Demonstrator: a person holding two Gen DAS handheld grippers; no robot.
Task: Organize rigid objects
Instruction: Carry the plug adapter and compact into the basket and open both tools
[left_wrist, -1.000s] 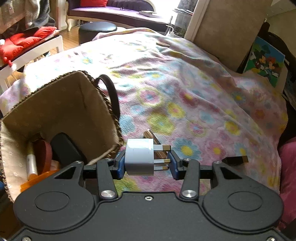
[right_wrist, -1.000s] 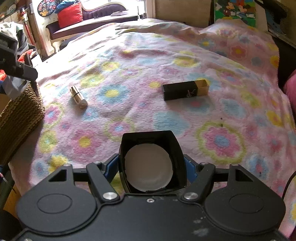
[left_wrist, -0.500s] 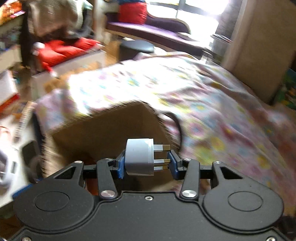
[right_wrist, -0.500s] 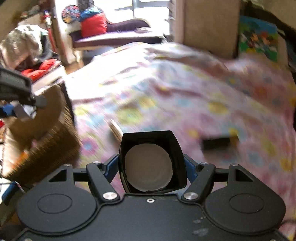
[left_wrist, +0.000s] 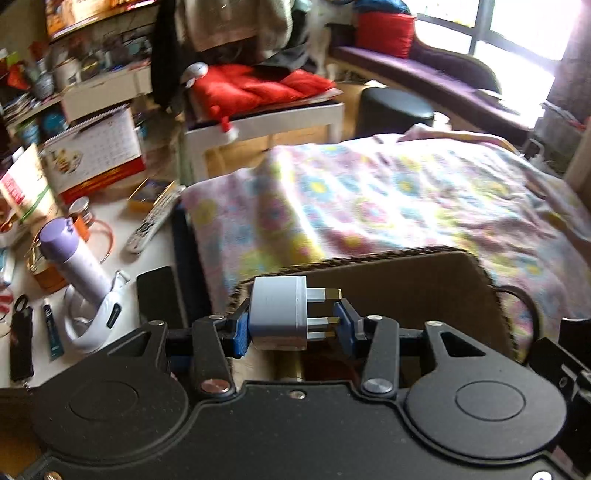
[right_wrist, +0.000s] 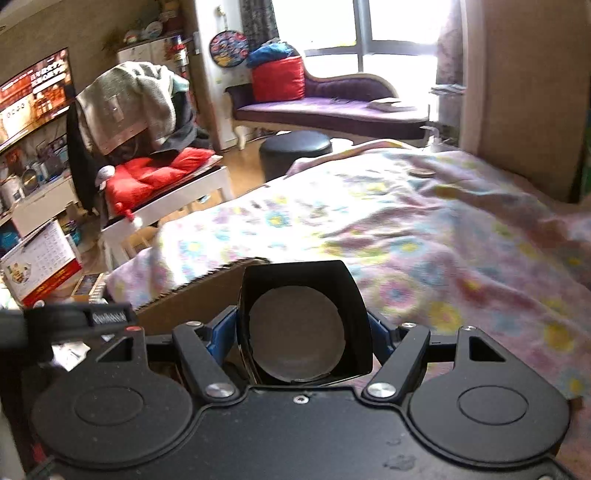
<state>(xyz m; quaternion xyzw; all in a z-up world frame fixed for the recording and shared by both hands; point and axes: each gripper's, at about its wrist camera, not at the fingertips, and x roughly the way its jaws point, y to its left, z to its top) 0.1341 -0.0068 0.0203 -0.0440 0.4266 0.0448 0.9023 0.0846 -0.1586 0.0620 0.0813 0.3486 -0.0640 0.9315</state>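
Nearest in the left wrist view, the left gripper (left_wrist: 291, 326) is clamped on a grey plug adapter (left_wrist: 279, 317), its blue pads pressing the body on one side and the brass pins on the other, pins pointing right. The gripper tilts downward over the woven basket (left_wrist: 406, 291), whose braided rim runs just beyond the adapter; a dark handle loop arches off the basket's right side. Inside the basket, directly below the adapter, only a brass-coloured cylinder and something dark red show, too hidden to name. In the right wrist view, the right gripper (right_wrist: 303, 332) holds a black open-topped box (right_wrist: 306, 280) with a pale round disc inside, the blue pads bearing on both of its side walls. It is also angled down, with the basket's far rim (right_wrist: 207, 280) at its left, and a blurred black part of the left gripper's body crosses the lower left corner. Beyond the basket, the floral blanket on the bed (left_wrist: 388, 206) lies bare and open up to its far edge. Only the left view shows the cluttered desk (left_wrist: 110, 251) beside the bed's left edge, with a purple-capped bottle, a remote and a calendar; only the right view shows the wide screen at far left.
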